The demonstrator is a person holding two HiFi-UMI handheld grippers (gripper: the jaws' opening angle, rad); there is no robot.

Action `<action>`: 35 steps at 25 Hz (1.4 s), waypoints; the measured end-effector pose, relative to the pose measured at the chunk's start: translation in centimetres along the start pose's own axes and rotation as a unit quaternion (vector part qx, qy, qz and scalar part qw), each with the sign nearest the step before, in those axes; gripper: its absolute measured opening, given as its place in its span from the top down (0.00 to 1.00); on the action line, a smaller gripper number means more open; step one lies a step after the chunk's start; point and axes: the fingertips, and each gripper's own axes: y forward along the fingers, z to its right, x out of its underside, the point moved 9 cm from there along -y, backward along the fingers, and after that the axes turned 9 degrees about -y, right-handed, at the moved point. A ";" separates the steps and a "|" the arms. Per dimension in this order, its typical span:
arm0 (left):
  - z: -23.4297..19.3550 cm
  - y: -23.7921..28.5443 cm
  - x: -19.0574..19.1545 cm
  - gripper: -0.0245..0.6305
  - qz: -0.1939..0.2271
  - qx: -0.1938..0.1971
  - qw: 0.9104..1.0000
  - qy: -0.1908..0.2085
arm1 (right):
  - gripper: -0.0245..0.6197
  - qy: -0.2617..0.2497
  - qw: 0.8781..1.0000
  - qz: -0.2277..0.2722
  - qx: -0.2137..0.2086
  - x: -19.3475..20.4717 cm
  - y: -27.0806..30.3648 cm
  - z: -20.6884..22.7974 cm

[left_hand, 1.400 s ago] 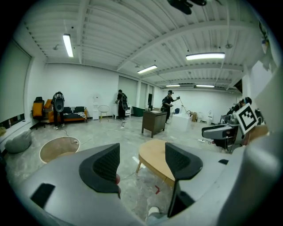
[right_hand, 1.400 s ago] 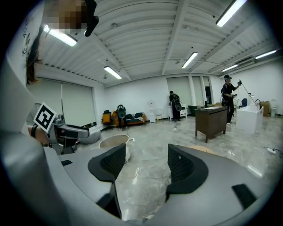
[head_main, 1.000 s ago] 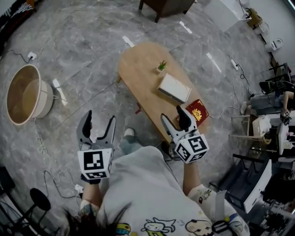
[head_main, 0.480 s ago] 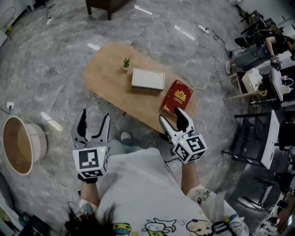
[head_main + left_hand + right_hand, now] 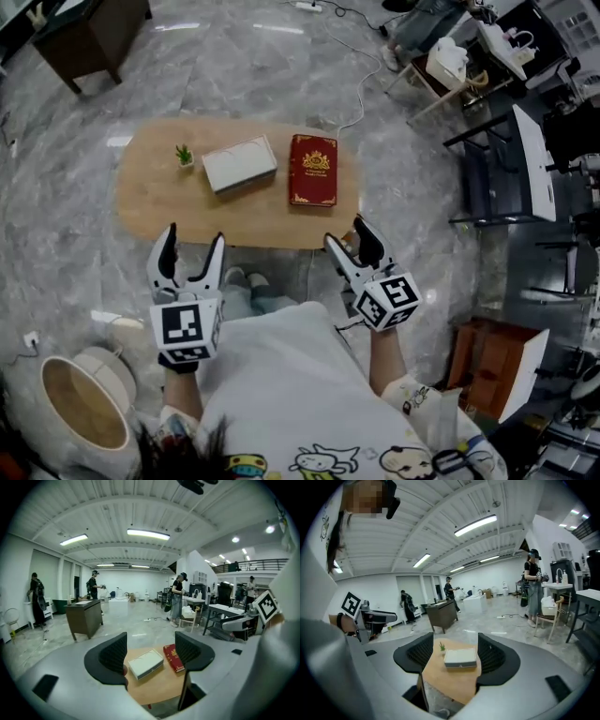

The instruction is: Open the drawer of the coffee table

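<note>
The coffee table (image 5: 169, 202) stood just ahead, its drawer hidden beneath the near edge. The left gripper (image 5: 193, 246) and right gripper (image 5: 345, 239) were both spread and empty. The drawer was probably rigid and best taken by its front lip.

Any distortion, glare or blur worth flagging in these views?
Head view: fisheye bending at the edges, sharp, white glare streaks on the polished floor; coffee table evenly lit. Left gripper view: heavy fisheye, black corners, bright ceiling lights. Right gripper view: same, no blur.
</note>
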 end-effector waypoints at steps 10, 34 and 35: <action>0.9 4.8 -0.1 0.51 -0.051 0.144 0.987 0.057 | 0.56 0.037 0.992 -0.009 0.124 2.0 -3.7 -1.7; 10.2 6.9 8.1 0.51 -0.138 0.228 0.957 0.111 | 0.56 0.074 0.985 -0.053 0.149 11.4 -9.2 2.1; 10.7 7.0 8.8 0.51 -0.143 0.230 0.956 0.112 | 0.56 0.072 0.985 -0.056 0.147 12.1 -9.2 2.6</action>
